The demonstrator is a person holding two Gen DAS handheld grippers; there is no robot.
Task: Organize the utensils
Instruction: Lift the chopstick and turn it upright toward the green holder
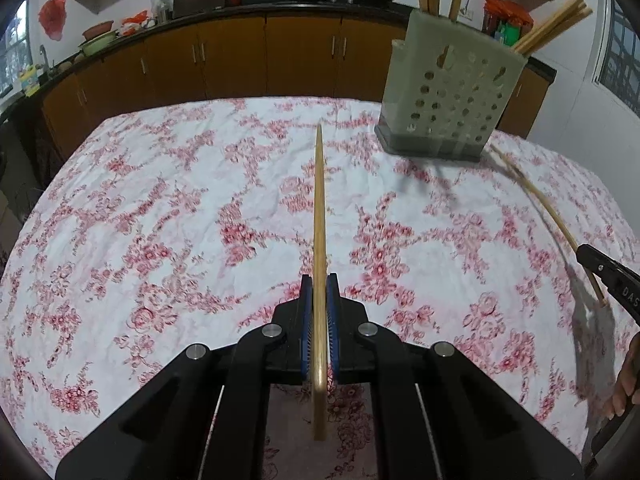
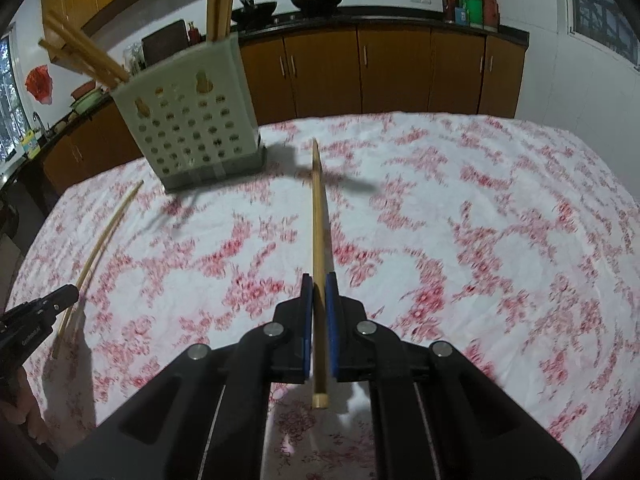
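Carry step; left gripper (image 1: 320, 292) and right gripper (image 2: 319, 292) each pinch one chopstick (image 1: 319, 216) (image 2: 318, 216), aloft near holder (image 1: 452, 92); next: tip upright, drop into holder's top.

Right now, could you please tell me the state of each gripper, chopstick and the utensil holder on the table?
left gripper: shut on a chopstick.
left chopstick: gripped, pointing forward above the tablecloth.
right gripper: shut on a chopstick.
right chopstick: gripped, pointing forward.
utensil holder: upright, chopsticks already inside.
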